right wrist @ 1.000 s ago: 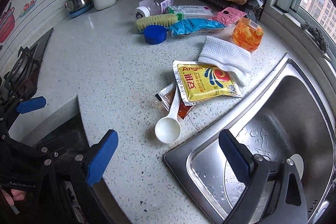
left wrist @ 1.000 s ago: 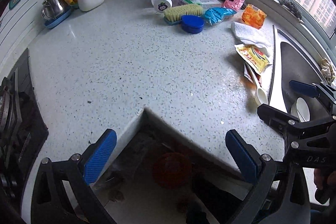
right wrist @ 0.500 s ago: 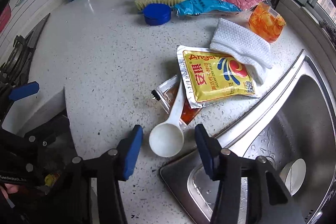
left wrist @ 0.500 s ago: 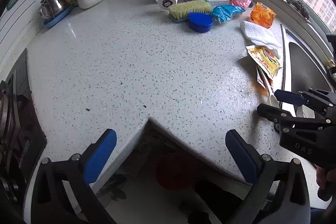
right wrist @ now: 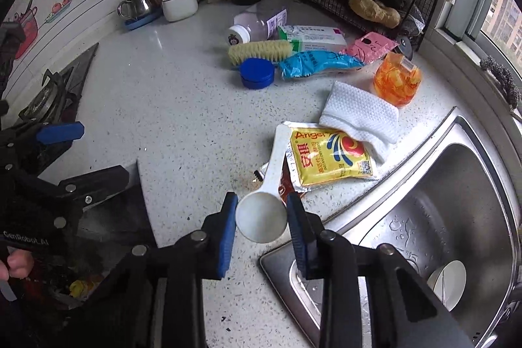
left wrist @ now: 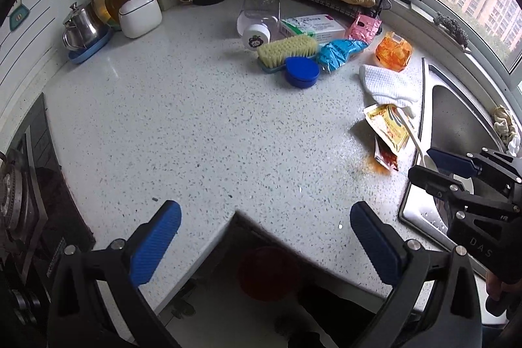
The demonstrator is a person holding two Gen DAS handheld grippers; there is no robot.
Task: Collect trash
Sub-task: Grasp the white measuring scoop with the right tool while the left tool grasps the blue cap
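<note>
A white plastic spoon [right wrist: 261, 217] has its bowl between the blue pads of my right gripper [right wrist: 261, 199]. The jaws are closing and the pads press on the bowl's sides. The spoon's handle slants up over a yellow packet [right wrist: 329, 158] and a torn red sauce sachet [right wrist: 284, 181]. In the left wrist view the right gripper [left wrist: 424, 163] holds the spoon [left wrist: 414, 136] at the sink's edge, beside an orange sauce stain [left wrist: 372, 165]. My left gripper [left wrist: 264, 211] is open and holds nothing, above the counter's inner corner.
A white cloth [right wrist: 359, 113], an orange bag [right wrist: 396, 80], blue and pink packets, a brush [right wrist: 261, 51], a blue lid [right wrist: 257, 72] and a bottle lie further back. The steel sink [right wrist: 456, 185] is on the right, the stove [left wrist: 19, 201] on the left. A red bin [left wrist: 267, 273] stands on the floor.
The right gripper went from wide open to closed around the spoon's bowl and lifted it off the counter. The left gripper rose a little and stayed open.
</note>
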